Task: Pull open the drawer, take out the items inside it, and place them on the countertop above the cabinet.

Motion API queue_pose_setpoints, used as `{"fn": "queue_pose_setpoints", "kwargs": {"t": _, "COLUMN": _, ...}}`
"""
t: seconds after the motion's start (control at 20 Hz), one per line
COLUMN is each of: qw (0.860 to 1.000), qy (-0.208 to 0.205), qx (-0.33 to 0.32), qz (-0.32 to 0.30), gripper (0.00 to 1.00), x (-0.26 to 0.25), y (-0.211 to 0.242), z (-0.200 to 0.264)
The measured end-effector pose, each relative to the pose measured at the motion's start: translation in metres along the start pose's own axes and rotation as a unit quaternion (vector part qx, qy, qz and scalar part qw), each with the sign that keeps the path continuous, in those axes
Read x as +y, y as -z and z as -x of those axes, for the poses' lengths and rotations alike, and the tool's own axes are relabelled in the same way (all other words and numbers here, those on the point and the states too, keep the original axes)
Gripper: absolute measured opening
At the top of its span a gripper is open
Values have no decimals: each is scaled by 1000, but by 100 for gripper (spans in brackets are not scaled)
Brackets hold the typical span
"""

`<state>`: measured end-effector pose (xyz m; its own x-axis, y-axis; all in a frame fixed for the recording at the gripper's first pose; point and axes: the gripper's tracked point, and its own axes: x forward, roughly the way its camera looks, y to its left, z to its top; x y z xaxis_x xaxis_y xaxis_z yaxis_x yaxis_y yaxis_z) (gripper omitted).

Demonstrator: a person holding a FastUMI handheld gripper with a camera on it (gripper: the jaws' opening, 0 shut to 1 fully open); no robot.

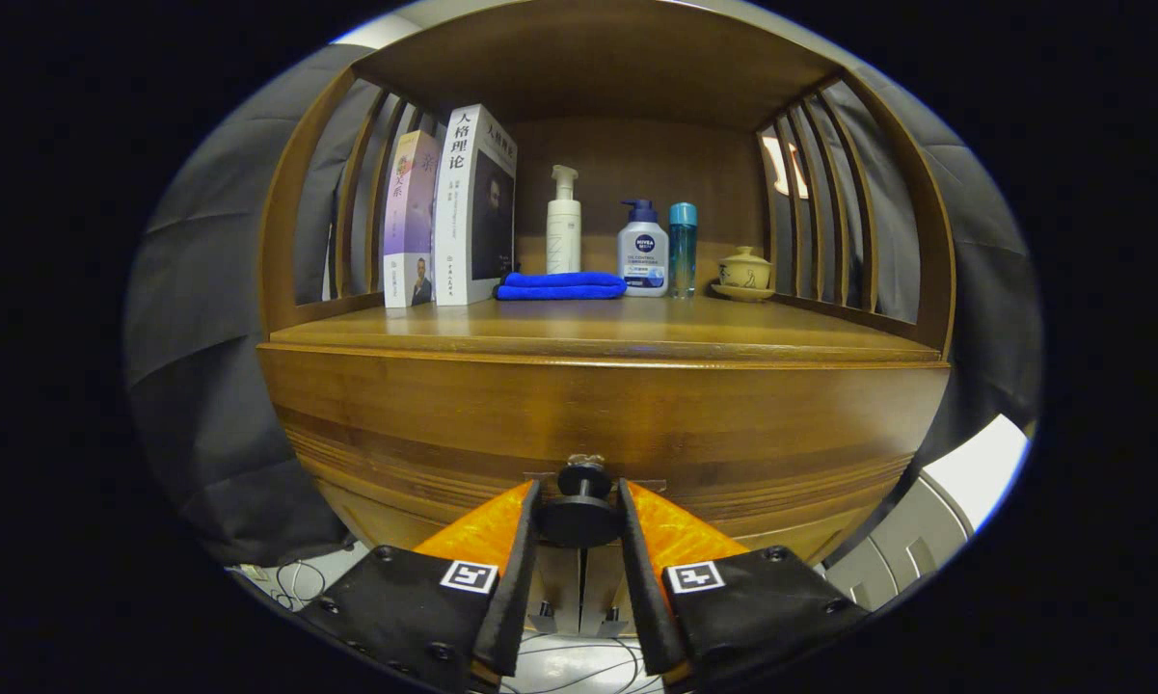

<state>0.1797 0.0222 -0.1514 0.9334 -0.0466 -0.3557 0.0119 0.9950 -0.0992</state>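
Dark round knob [579, 508] on the wooden drawer front [598, 434] sits right between the two fingers of the hand-held gripper [579, 516]; both fingers look pressed against its sides, so the gripper is narrowed to a pinch on the knob. The drawer itself looks closed, front flush with the brown wooden cabinet [289, 241], so can't see what's in it.

Up on the wooden countertop [598, 333] above, well beyond the fingers: two upright books [448, 207] on one side, a folded blue cloth [561, 285] just beside them, then a tall white pump bottle [563, 222] behind the cloth, a squat white bottle with a blue pump [643, 251], a slim teal bottle [682, 248] touching or nearly touching it, and a small beige lidded cup on a saucer [744, 272]. Slatted wooden sides enclose the shelf. Grey cloth [202, 386] hangs around the cabinet, and cables [294, 581] lie on the pale floor below.
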Motion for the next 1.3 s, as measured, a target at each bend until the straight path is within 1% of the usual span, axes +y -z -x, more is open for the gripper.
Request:
{"fn": "queue_pose_setpoints", "kwargs": {"t": 0.2, "qw": 1000, "qy": -5, "qx": 19, "qz": 13, "gripper": 32, "x": 0, "y": 0, "z": 1}}
{"fn": "queue_pose_setpoints", "kwargs": {"t": 0.45, "qw": 999, "qy": -10, "qx": 34, "qz": 6, "gripper": 32, "x": -2, "y": 3, "z": 10}}
{"fn": "queue_pose_setpoints", "kwargs": {"t": 0.7, "qw": 999, "qy": -16, "qx": 27, "qz": 13, "gripper": 32, "x": -1, "y": 9, "z": 28}}
{"fn": "queue_pose_setpoints", "kwargs": {"t": 1.3, "qw": 999, "qy": -38, "qx": 30, "qz": 18, "gripper": 32, "x": 5, "y": 29, "z": 96}}
